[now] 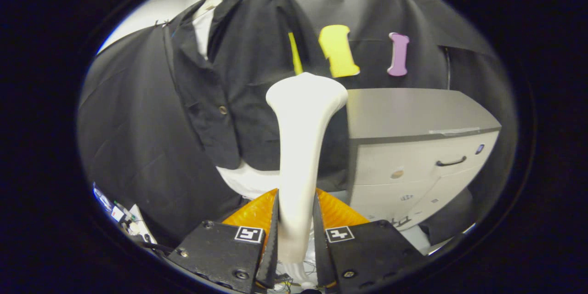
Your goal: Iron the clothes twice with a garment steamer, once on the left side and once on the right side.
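The white garment steamer [301, 147] is held tight by its handle between both fingers of the hand-held gripper [296, 234], with its wide head kept up near the dark jacket [239, 82] hung beside the grey cabinet [413, 147], probably so steam can reach the cloth.

Dim, even light; sharp centre, fisheye-bent edges.

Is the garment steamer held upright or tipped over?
Upright: the garment steamer stands vertically between the gripper fingers, both pressing its handle, head toward the dark jacket.
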